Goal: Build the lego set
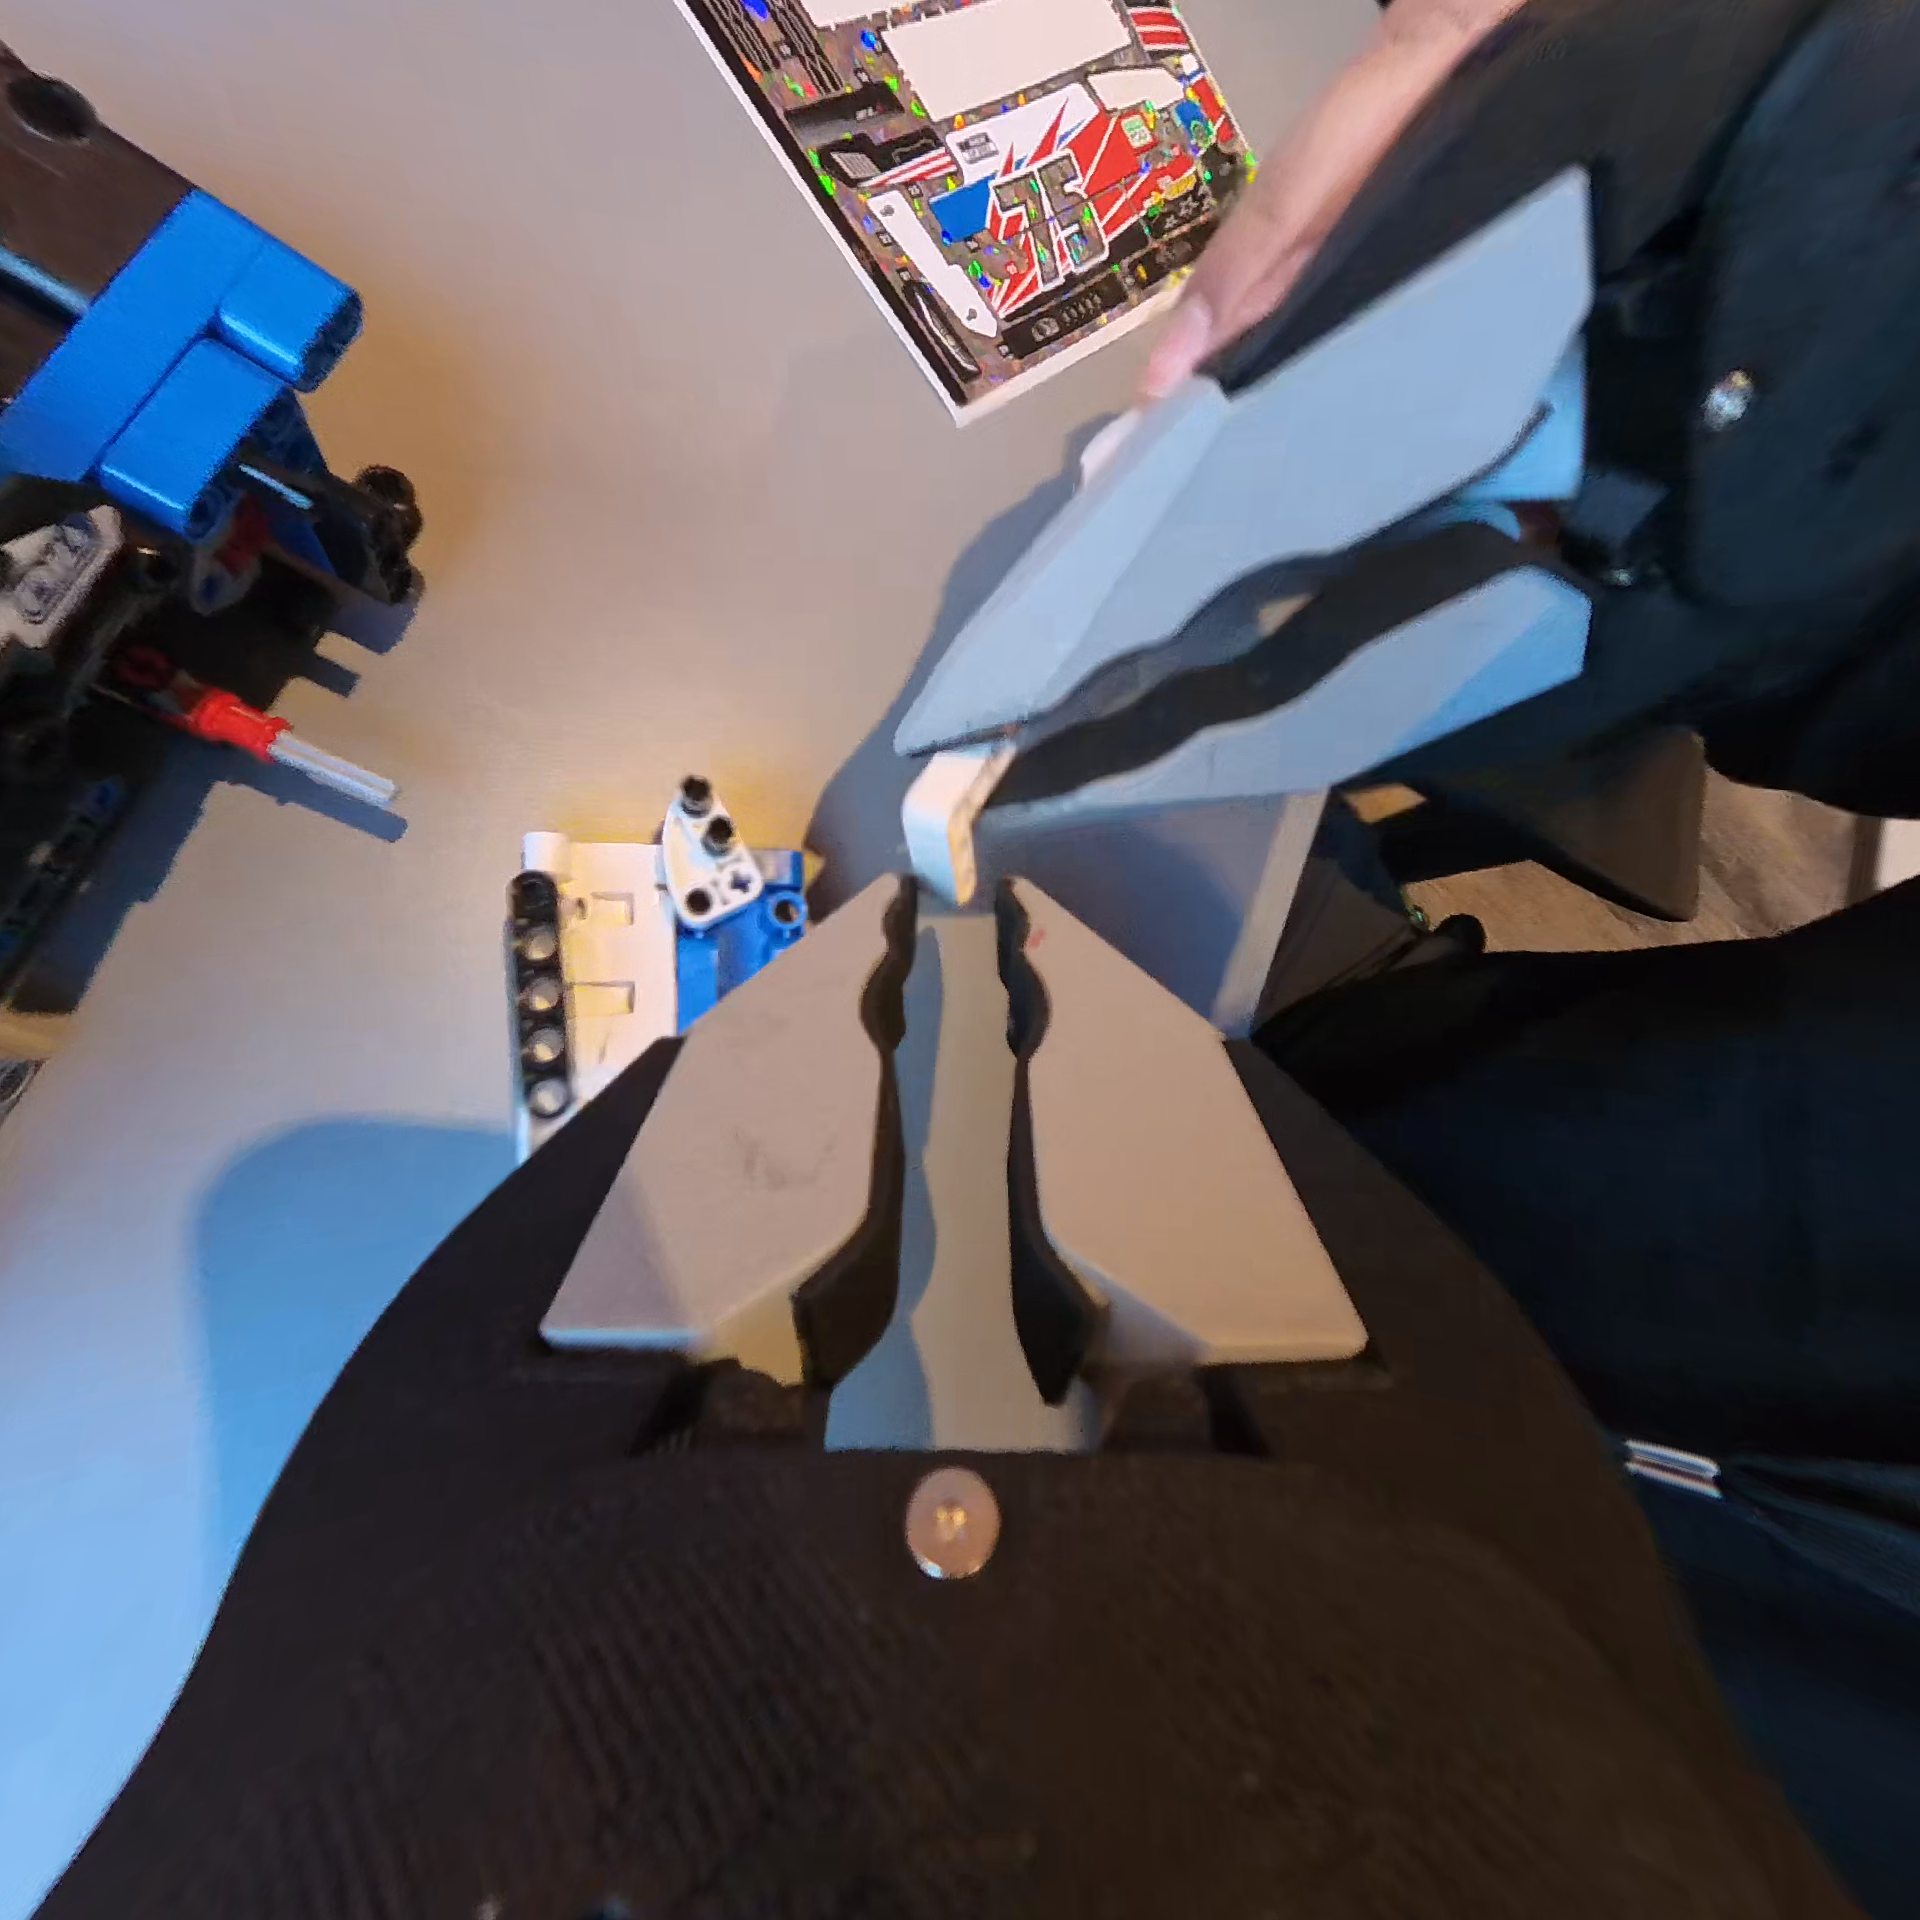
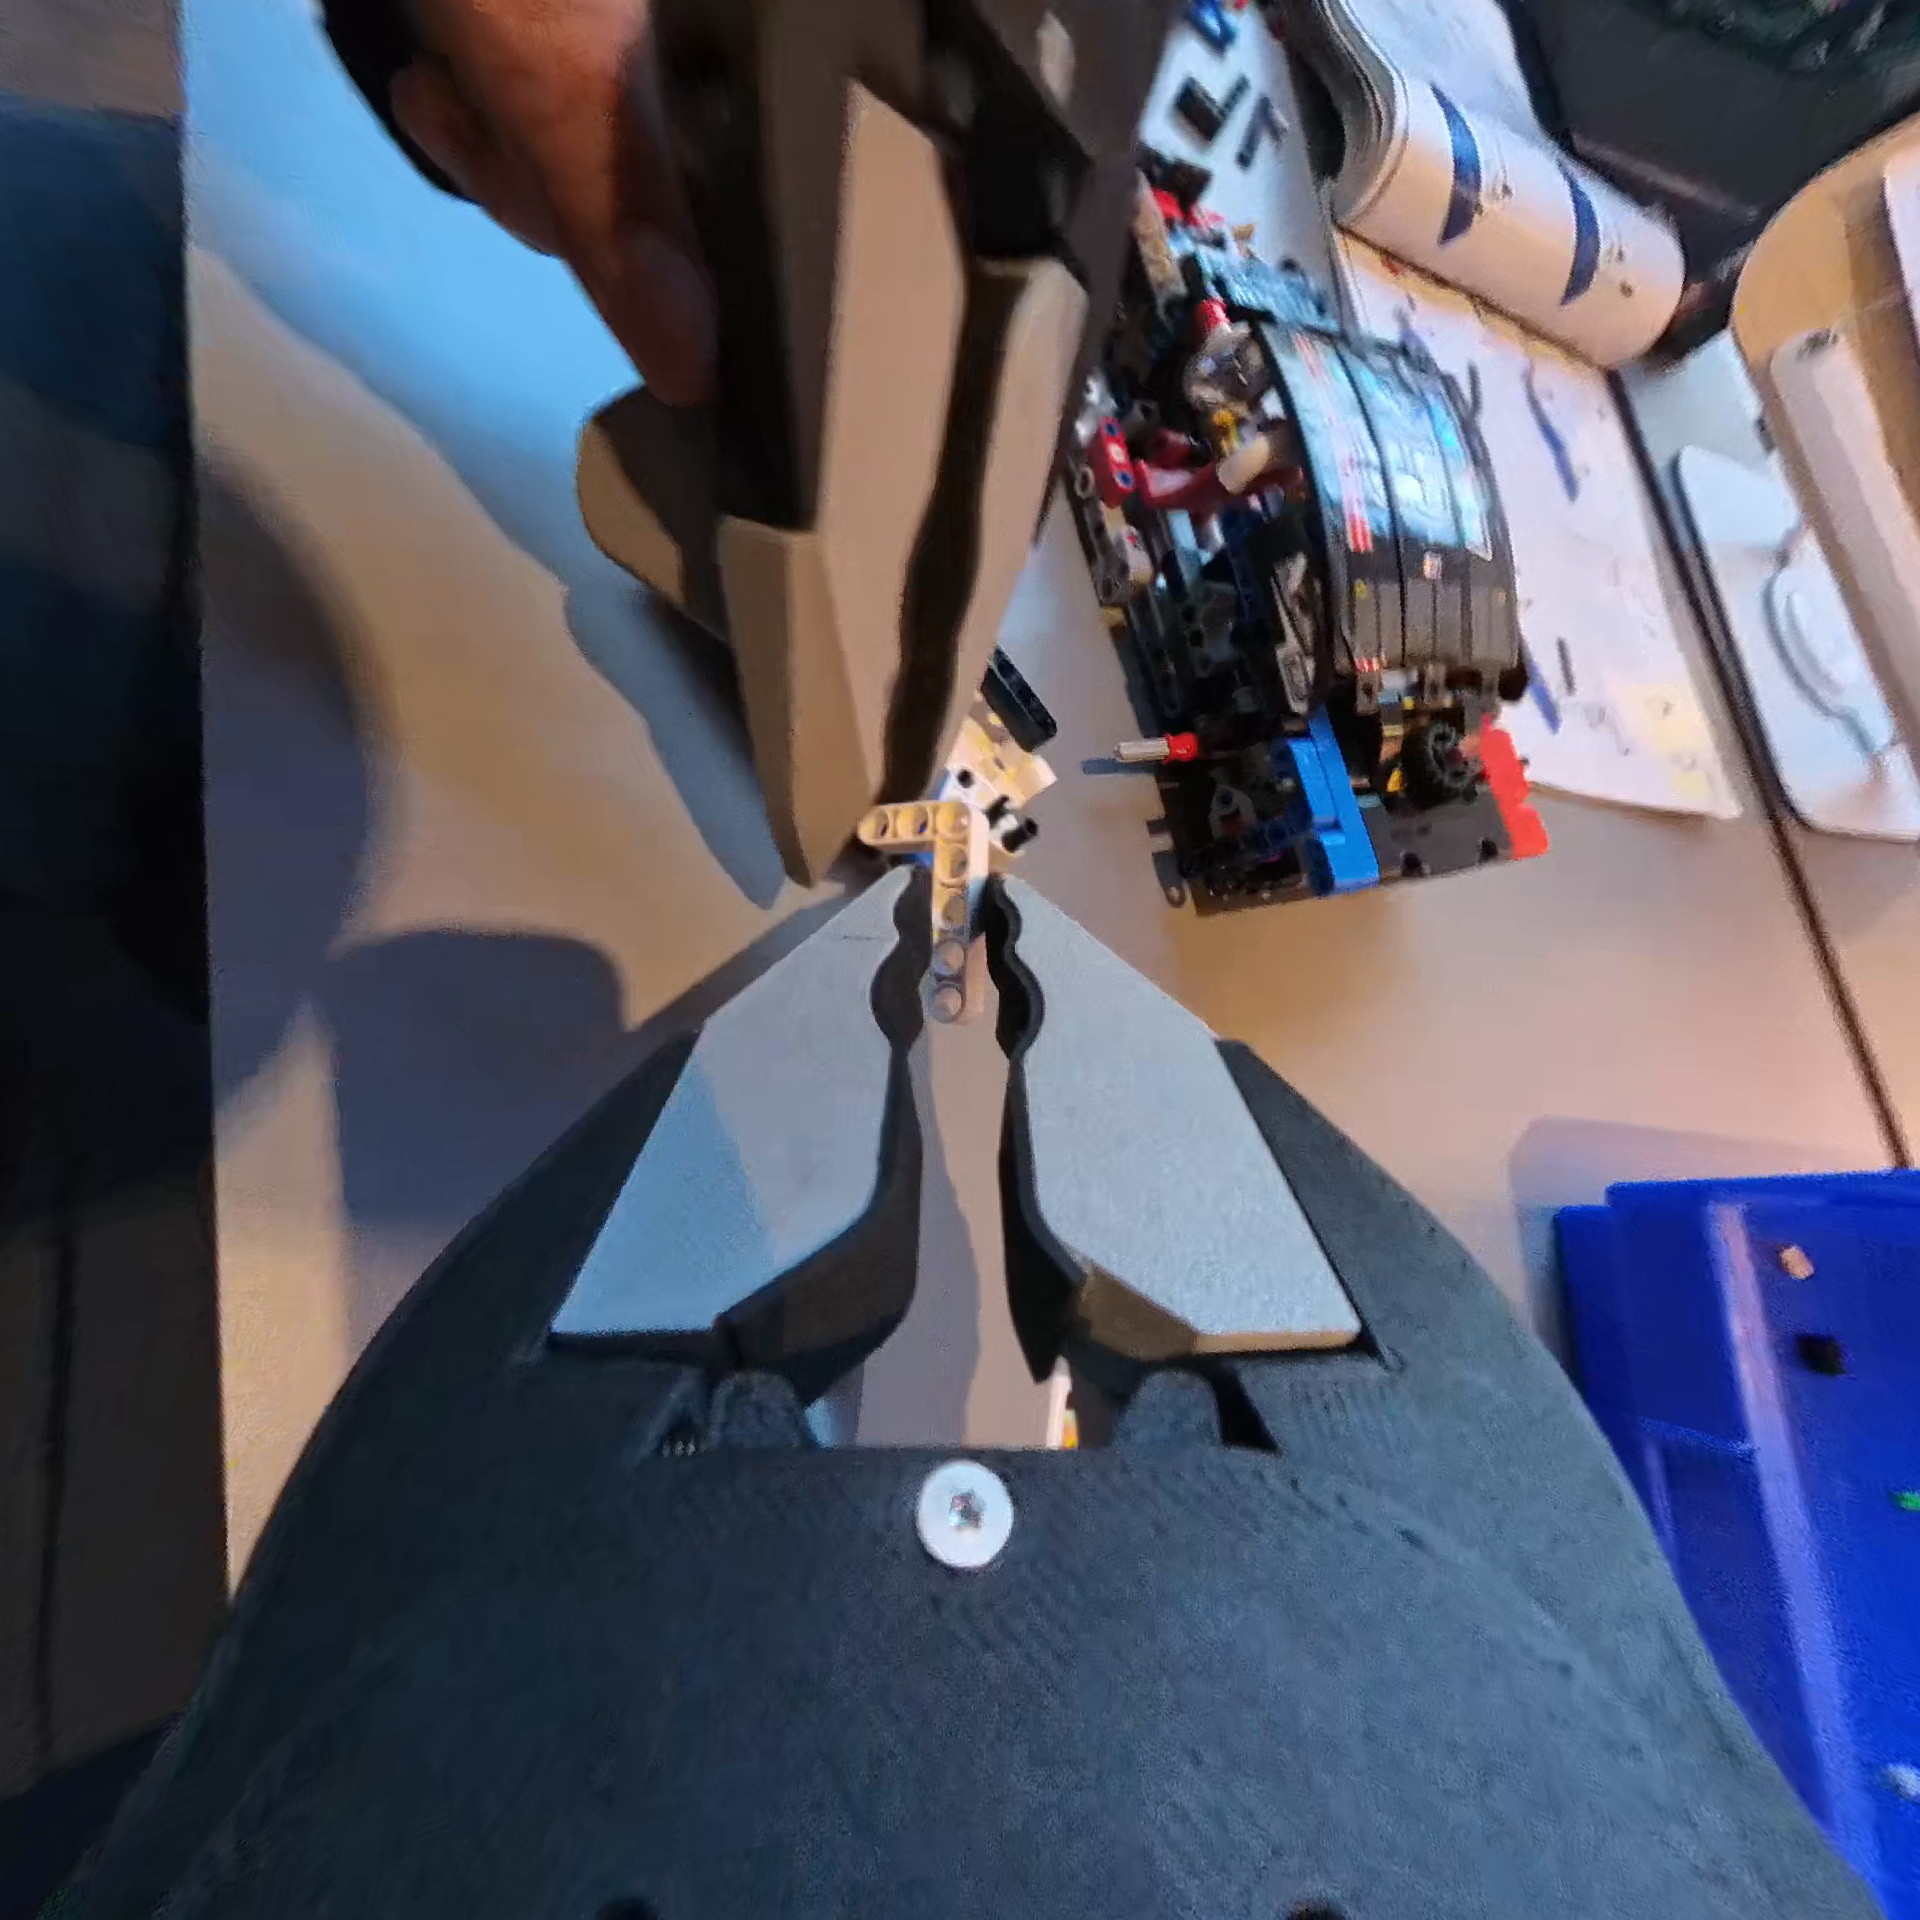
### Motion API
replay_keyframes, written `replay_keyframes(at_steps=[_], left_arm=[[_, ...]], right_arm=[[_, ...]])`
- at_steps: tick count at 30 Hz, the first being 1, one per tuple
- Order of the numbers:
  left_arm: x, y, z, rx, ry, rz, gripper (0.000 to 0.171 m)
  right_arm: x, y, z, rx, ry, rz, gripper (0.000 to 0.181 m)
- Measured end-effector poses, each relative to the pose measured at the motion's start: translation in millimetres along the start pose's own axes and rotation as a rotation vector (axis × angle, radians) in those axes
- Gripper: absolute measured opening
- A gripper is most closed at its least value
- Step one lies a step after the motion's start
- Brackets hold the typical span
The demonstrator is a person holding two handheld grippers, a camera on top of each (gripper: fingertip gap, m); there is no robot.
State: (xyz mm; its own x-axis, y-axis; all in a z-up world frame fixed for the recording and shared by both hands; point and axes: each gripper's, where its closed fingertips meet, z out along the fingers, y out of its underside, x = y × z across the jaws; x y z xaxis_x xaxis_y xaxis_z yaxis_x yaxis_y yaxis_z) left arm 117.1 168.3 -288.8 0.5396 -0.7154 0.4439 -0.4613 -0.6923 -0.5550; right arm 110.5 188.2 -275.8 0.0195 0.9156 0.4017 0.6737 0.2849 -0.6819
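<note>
Beige table: right tool pinches white L-beam near car model.

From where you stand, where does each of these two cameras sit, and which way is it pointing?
Left wrist view: sits on the left hand-held gripper, looking down its fingers at the table; the right hand-held gripper and a hand show.
Right wrist view: sits on the right hand-held gripper, which holds a white L-shaped beam; the left hand-held gripper shows.
Shared: the small white-and-blue assembly and the partly built car.
</note>
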Motion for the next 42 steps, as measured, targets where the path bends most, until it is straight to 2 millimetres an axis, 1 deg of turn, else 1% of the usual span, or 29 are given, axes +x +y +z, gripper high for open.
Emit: replay_keyframes(at_steps=[2,5,8,10,13,16,19,23,28,31,37,41,42], left_arm=[[-5.4,-2.2,-6.8,0.025,-0.048,0.034,0.021],[-16.3,-3.2,-15.9,0.045,-0.149,0.117,0.026],[-28.4,-2.9,-20.1,0.036,-0.250,0.207,0.028],[-30.7,-5.8,-21.0,0.048,-0.285,0.257,0.027],[-28.2,-10.3,-17.8,0.070,-0.290,0.333,0.025],[-30.1,-12.2,-12.3,0.073,-0.292,0.417,0.025],[-25.7,-15.8,-10.7,0.095,-0.269,0.511,0.025],[-21.1,-16.5,-11.4,0.092,-0.258,0.614,0.023],[-20.7,-14.4,-9.9,0.059,-0.282,0.728,0.022],[-18.1,-12.7,-6.9,0.049,-0.275,0.750,0.019],[-22.8,-9.0,-2.5,0.034,-0.292,0.747,0.019],[-28.1,-9.4,-1.6,0.043,-0.306,0.714,0.019],[-30.2,-9.5,-2.4,0.044,-0.313,0.696,0.009]], right_arm=[[5.8,6.8,1.0,-0.008,-0.037,0.107,0.007],[8.4,12.5,4.5,-0.006,-0.151,0.286,0.008],[14.3,10.1,7.5,0.027,-0.236,0.436,0.008],[17.2,5.9,7.4,0.050,-0.270,0.490,0.007],[16.8,4.6,8.8,0.041,-0.302,0.511,0.007],[12.2,2.6,9.9,0.043,-0.347,0.521,0.007],[9.1,2.8,9.3,0.043,-0.384,0.527,0.007],[4.1,3.2,6.6,0.043,-0.458,0.536,0.007],[-0.3,1.8,5.8,0.036,-0.527,0.534,0.007],[-2.4,1.0,7.2,0.028,-0.553,0.539,0.007],[-4.3,5.1,11.8,0.004,-0.574,0.561,0.007],[-0.8,6.9,15.8,0.019,-0.539,0.558,0.008],[0.9,8.0,16.8,0.021,-0.519,0.551,0.010]])
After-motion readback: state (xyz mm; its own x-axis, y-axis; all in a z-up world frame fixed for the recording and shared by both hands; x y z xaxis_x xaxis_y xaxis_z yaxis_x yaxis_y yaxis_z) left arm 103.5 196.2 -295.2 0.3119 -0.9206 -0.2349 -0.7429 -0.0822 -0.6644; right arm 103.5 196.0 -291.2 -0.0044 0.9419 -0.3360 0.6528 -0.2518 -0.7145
